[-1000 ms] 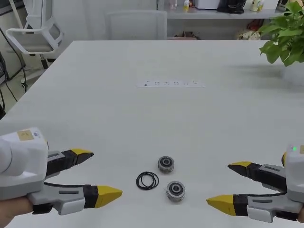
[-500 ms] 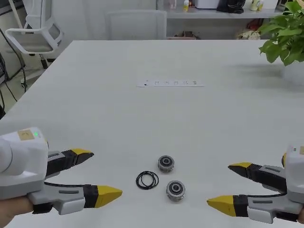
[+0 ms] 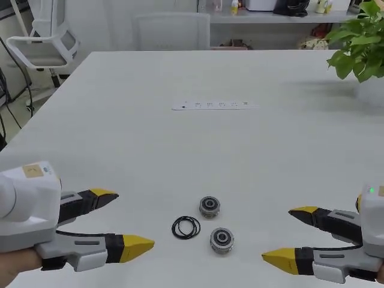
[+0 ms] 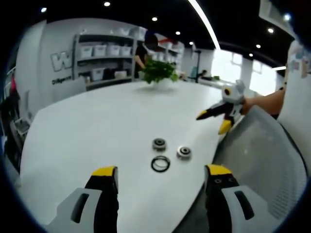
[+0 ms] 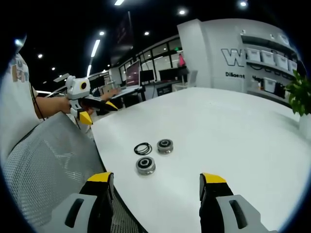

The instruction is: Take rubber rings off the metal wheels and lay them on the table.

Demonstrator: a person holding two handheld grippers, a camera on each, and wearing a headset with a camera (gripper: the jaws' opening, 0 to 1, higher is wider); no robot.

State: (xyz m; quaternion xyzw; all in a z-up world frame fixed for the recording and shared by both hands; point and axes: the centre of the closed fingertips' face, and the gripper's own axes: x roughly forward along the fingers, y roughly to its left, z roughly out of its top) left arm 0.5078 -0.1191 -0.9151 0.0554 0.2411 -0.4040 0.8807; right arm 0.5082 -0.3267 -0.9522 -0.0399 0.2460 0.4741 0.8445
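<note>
Nothing is changed from a second ago: the left gripper and right gripper are kept still, fingers spread and empty. The rubber rings are laid near the surface's near edge, just beside the metal wheels; the task is judged nearly finished.

Office-type workspace, possibly a lab. Evidence: large white table with a socket strip, mesh office chair, shelves of white storage bins, monitors, potted plant, recessed ceiling lights.
</note>
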